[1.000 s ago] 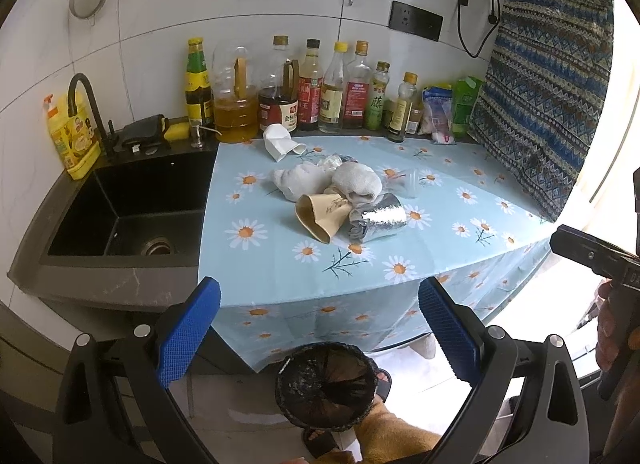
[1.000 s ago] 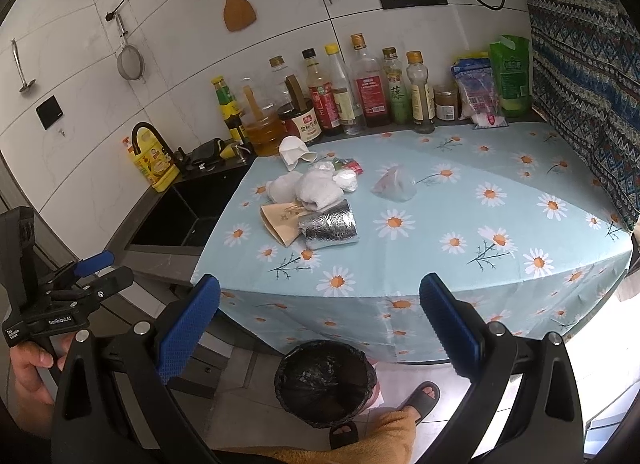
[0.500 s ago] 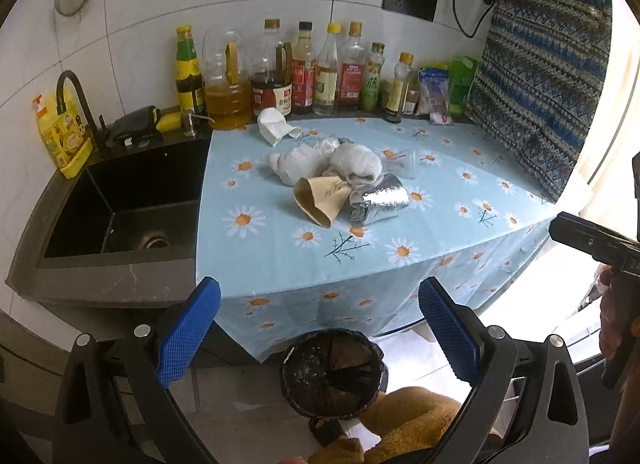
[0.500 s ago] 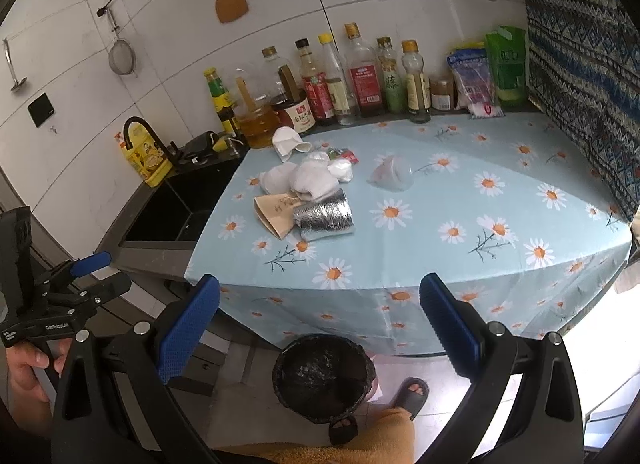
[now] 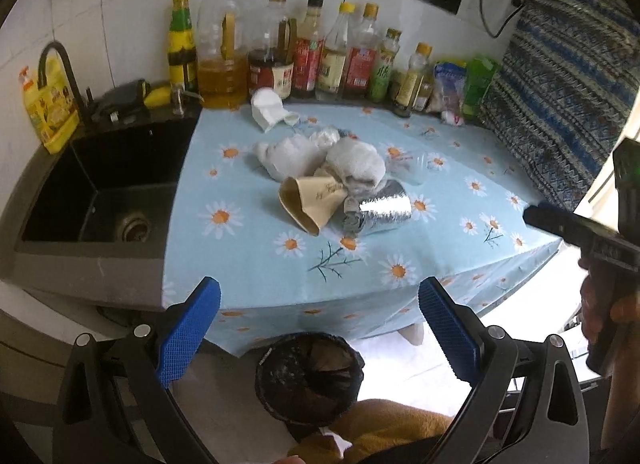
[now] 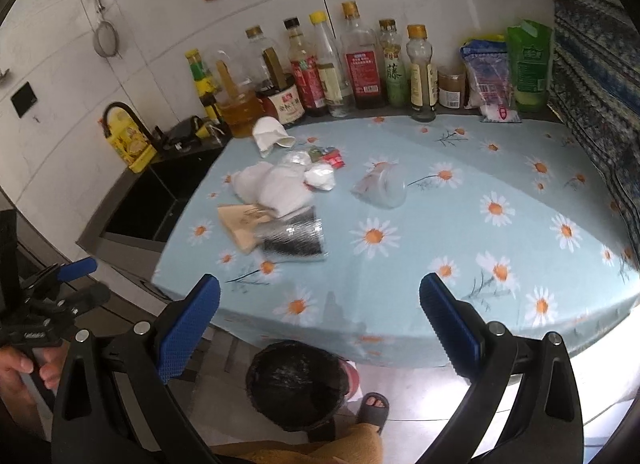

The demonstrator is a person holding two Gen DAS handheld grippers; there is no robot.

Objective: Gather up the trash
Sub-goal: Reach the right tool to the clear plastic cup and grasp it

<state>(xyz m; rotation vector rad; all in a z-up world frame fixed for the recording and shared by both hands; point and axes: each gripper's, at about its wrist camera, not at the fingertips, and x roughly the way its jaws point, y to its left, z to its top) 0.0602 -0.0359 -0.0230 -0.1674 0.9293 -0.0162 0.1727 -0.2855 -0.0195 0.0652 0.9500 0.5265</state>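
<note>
Blue ribbed pads face each other across a wide gap on the left gripper (image 5: 319, 328) and the right gripper (image 6: 319, 328) alike, both spread apart and gripping nothing. Just below and between the fingers stands a black-lined trash bin (image 5: 308, 378) on the floor. Ahead, on the daisy tablecloth (image 6: 460, 232), lies the trash: a silver foil cup (image 5: 380, 211), a brown paper cup (image 5: 310, 204), crumpled white tissues (image 5: 320, 158), and a clear plastic cup (image 6: 382, 186) ahead of the right gripper. Bottles (image 5: 320, 56) line the far wall.

Trash pile (image 5: 340, 188) mid-table: wads, paper cone, foil cup on side
</note>
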